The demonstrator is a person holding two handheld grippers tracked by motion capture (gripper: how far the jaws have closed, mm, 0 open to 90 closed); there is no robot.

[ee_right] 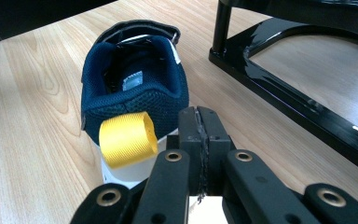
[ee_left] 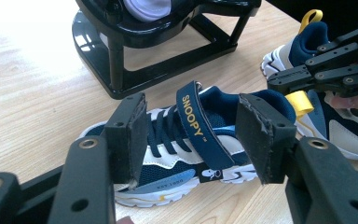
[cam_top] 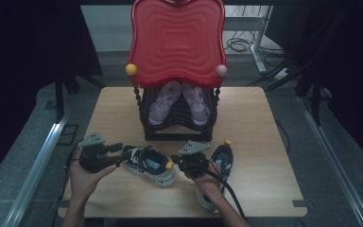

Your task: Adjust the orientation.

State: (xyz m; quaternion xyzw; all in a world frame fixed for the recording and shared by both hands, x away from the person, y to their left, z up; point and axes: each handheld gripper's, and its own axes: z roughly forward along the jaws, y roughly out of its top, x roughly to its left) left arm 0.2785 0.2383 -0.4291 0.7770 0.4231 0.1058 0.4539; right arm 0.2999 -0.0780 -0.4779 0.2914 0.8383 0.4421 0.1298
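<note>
Navy-and-white strapped sneaker (cam_top: 150,164) near the tabletop's front edge sits between the left gripper (ee_left: 191,140)'s wide-open jaws, ungrasped, while the right gripper (ee_right: 199,133), pinched shut and empty, rests at its heel.

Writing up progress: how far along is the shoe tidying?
Done: the pink shoes sit in the black rack. In hand: the left gripper, open, straddles one navy sneaker; the right gripper, shut, is at its heel beside the yellow loop. Left: that sneaker and the other sneaker lie outside the rack.

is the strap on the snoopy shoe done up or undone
Done up: the Snoopy strap lies flat across the laces of the navy shoe, its end down at the side by the sole.
</note>
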